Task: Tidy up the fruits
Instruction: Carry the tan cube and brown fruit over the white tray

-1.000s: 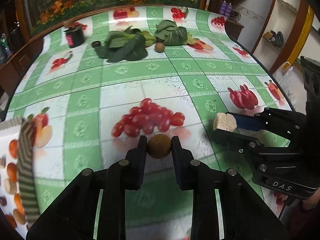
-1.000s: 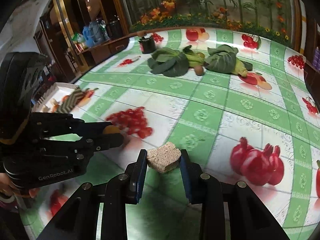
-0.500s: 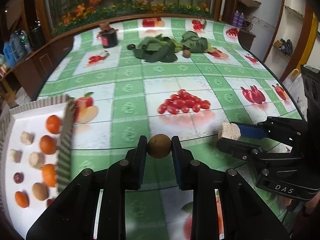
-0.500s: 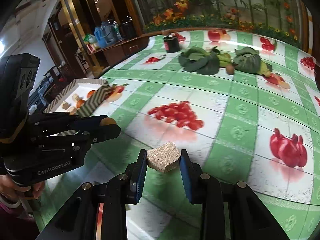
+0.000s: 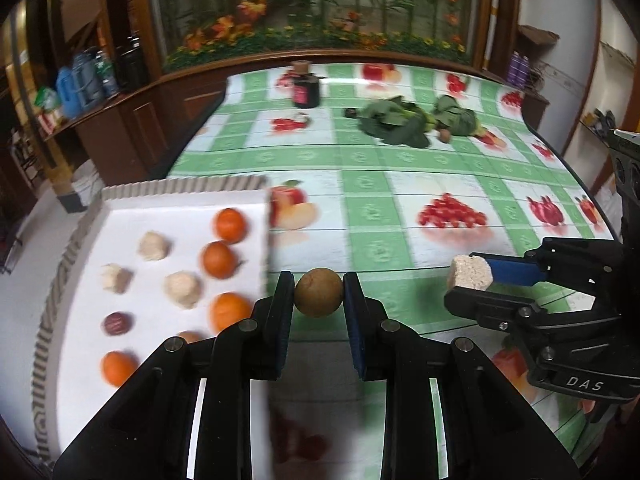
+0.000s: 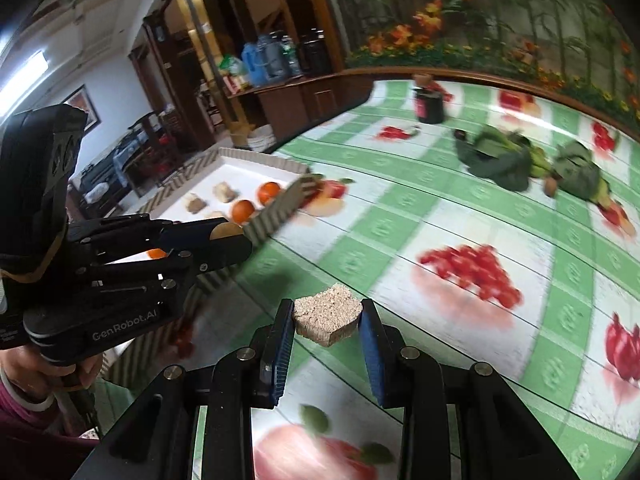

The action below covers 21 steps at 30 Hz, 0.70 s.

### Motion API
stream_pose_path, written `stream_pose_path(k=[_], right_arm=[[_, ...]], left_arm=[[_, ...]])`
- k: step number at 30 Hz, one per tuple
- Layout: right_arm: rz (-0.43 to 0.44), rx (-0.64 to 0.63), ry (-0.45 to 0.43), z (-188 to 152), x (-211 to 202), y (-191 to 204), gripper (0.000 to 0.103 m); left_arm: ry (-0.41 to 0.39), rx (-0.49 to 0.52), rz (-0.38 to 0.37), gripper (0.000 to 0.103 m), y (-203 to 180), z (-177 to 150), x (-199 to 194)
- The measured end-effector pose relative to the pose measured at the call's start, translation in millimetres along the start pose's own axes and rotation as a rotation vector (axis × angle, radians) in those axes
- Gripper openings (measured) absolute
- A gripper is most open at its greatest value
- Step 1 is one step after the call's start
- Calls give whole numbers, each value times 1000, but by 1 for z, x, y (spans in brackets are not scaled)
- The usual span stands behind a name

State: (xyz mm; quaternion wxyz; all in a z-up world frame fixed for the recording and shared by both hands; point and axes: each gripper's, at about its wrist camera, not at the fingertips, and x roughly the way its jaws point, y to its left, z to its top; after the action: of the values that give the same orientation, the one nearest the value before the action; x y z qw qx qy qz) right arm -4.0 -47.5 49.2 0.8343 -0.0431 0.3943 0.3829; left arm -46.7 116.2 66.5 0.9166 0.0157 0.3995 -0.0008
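Left tongs (image 5: 319, 294) pinching a small round brown fruit (image 5: 319, 292) just off the near right corner of the white tray (image 5: 72, 248), above the worktop (image 5: 360, 184); right tongs (image 6: 326, 318) clamped on a pale crumbly cube (image 6: 326, 316), farther from the tray on the same side, over the green checked cloth. Both loads airborne, neither yet over the tray floor. Already lying in the tray: four orange fruits (image 5: 219, 259) in a rough column along the edge nearest the tongs, several pale lumps (image 5: 182, 289) farther in, one dark red fruit (image 5: 116, 323), and another brownish one partly hidden behind the left tongs. By the look of it, well along but not finished: two pieces to set down, and at least one small brown fruit (image 5: 444, 134) left far from the tray, beside the leafy greens (image 5: 400, 126), with a small dark item (image 5: 351, 113) at the greens' other end. Dark jar (image 5: 306, 88) beyond the tray, toward the back edge of the worktop, out of the path. Likely obstacles: the tray's raised ribbed rim (image 6: 276, 210) to clear, and the filled column of oranges just inside it, leaving open floor mostly deeper in. Left view blurred around the tray, so exact gaps hard to judge.
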Motion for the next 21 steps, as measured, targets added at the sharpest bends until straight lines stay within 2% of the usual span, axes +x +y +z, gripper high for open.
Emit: stream_pose_path(k=[11, 21], right_arm=[[71, -112, 30, 29, 34, 56, 31], [111, -209, 80, 48, 70, 93, 31]], left_arm=[[20, -81, 69, 24, 61, -27, -16], [82, -171, 63, 24, 102, -60, -25]])
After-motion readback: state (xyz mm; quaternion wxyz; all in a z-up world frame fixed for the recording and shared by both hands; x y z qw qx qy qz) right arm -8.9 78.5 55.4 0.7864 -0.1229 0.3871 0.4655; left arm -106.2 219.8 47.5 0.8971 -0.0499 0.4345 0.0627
